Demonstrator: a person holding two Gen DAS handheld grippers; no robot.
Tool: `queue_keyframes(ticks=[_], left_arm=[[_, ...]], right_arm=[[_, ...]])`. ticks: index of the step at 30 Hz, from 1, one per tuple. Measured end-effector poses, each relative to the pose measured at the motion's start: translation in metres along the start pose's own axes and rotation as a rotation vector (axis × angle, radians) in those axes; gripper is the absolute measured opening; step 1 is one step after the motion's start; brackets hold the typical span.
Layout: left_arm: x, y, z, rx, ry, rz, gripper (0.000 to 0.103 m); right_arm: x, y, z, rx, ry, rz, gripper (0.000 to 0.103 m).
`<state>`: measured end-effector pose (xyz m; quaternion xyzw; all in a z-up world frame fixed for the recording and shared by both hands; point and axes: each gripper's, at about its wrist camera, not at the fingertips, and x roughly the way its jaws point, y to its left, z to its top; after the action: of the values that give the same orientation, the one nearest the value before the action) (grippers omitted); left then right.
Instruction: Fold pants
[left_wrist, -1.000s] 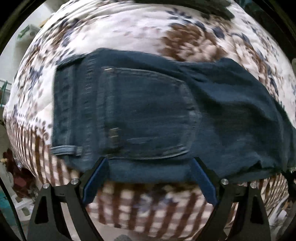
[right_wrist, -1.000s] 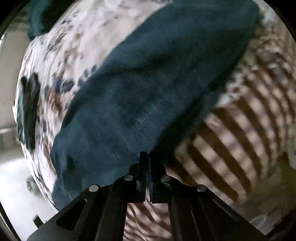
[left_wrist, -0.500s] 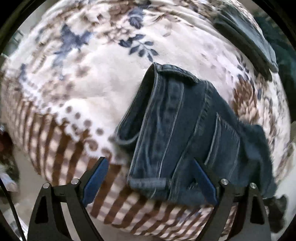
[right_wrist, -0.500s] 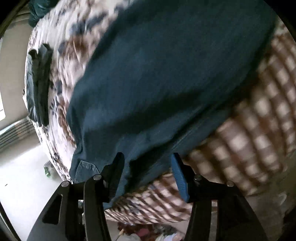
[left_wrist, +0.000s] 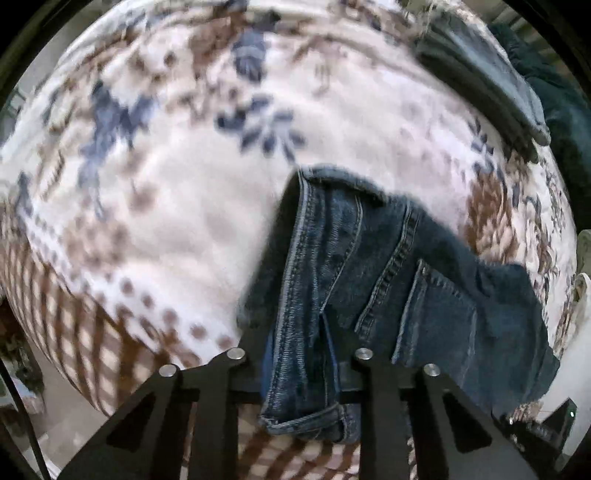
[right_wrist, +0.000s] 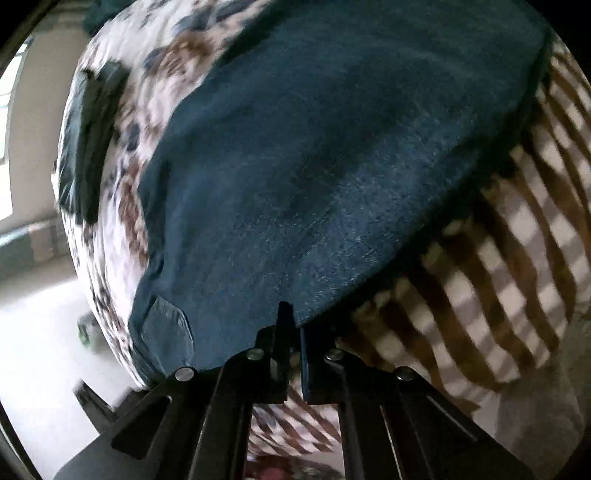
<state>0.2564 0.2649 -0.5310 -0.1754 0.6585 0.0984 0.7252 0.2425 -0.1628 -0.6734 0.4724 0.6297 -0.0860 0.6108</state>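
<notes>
Dark blue jeans (left_wrist: 388, 277) lie on a flowered bedspread (left_wrist: 166, 203), with the waistband end toward the bed's near edge. My left gripper (left_wrist: 301, 339) points straight down over that end. Its jaws are closing, with the waistband bunched between them and the fingers (left_wrist: 349, 363) pressing on the denim. In the right wrist view a broad leg of the jeans (right_wrist: 332, 166) fills the middle. My right gripper (right_wrist: 295, 325) is shut on the leg's near edge, where the cloth runs in between the tips.
The checked brown border of the bedspread (right_wrist: 498, 277) hangs over the bed's side. A stack of folded dark garments (left_wrist: 491, 85) lies farther back on the bed, and it is also in the right wrist view (right_wrist: 88, 122). Pale floor (right_wrist: 37, 332) is visible beside the bed.
My left gripper slid from the back pocket to the waistband end, then closed from wide open onto the waistband. My right gripper opened at the leg's edge and shut on it.
</notes>
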Motion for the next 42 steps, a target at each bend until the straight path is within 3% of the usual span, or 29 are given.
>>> queue_keyframes(ticks=[4,8,9,12,14,15,19,20,25,29,30,31,32,33,34,36,38,40,41,42], left_arm=[[0.019,0.006,0.023,0.024,0.058,0.022,0.019],[0.014,-0.013,0.02,0.045,0.045,0.055,0.026],[0.008,-0.028,0.017,0.044,0.035,0.071,0.028],[-0.021,-0.041,0.0,0.046,-0.003,0.122,0.034],[-0.039,-0.062,-0.013,0.072,-0.04,0.134,0.047],[-0.046,-0.08,-0.02,0.103,-0.064,0.135,0.052],[-0.061,-0.147,-0.051,0.231,-0.132,0.102,0.092],[-0.056,-0.163,-0.05,0.261,-0.124,0.095,0.095],[-0.015,-0.273,-0.078,0.356,-0.073,0.031,0.095],[0.018,-0.36,-0.099,0.445,-0.105,0.06,0.095],[0.028,-0.378,-0.104,0.458,-0.106,0.061,0.095],[0.039,-0.398,-0.11,0.473,-0.097,0.055,0.095],[0.047,-0.411,-0.114,0.484,-0.086,0.06,0.095],[0.059,-0.426,-0.117,0.494,-0.067,0.068,0.095],[0.067,-0.438,-0.12,0.505,-0.056,0.066,0.095],[0.075,-0.457,-0.123,0.526,-0.054,0.086,0.095],[0.076,-0.47,-0.124,0.54,-0.069,0.092,0.095],[0.073,-0.479,-0.123,0.544,-0.094,0.096,0.095],[0.072,-0.481,-0.122,0.543,-0.099,0.091,0.095],[0.071,-0.482,-0.121,0.539,-0.099,0.092,0.095]], right_arm=[[0.019,-0.005,0.0,-0.03,0.067,-0.041,0.007],[0.032,-0.007,0.014,-0.071,0.159,-0.05,0.014],[0.03,-0.008,0.016,-0.076,0.174,-0.038,0.017],[0.006,-0.012,0.024,-0.094,0.168,-0.015,0.04],[-0.024,-0.023,0.035,-0.097,0.105,-0.033,0.05],[-0.036,-0.031,0.037,-0.091,0.082,-0.039,0.051],[-0.102,-0.082,0.069,0.036,-0.083,-0.057,0.051],[-0.124,-0.104,0.084,0.084,-0.145,-0.071,0.051],[-0.203,-0.185,0.154,0.237,-0.377,-0.127,0.051],[-0.255,-0.249,0.24,0.331,-0.498,-0.16,0.051],[-0.262,-0.27,0.265,0.356,-0.51,-0.137,0.054],[-0.263,-0.283,0.28,0.368,-0.513,-0.101,0.065],[-0.256,-0.302,0.301,0.392,-0.499,-0.044,0.069],[-0.25,-0.316,0.314,0.426,-0.478,-0.021,0.069],[-0.24,-0.338,0.329,0.48,-0.447,0.063,0.069],[-0.24,-0.346,0.336,0.498,-0.468,0.117,0.066],[-0.251,-0.33,0.337,0.386,-0.515,0.069,0.02],[-0.262,-0.321,0.335,0.308,-0.556,0.085,0.01],[-0.273,-0.323,0.332,0.286,-0.593,0.147,0.009],[-0.282,-0.326,0.332,0.278,-0.619,0.153,0.009]])
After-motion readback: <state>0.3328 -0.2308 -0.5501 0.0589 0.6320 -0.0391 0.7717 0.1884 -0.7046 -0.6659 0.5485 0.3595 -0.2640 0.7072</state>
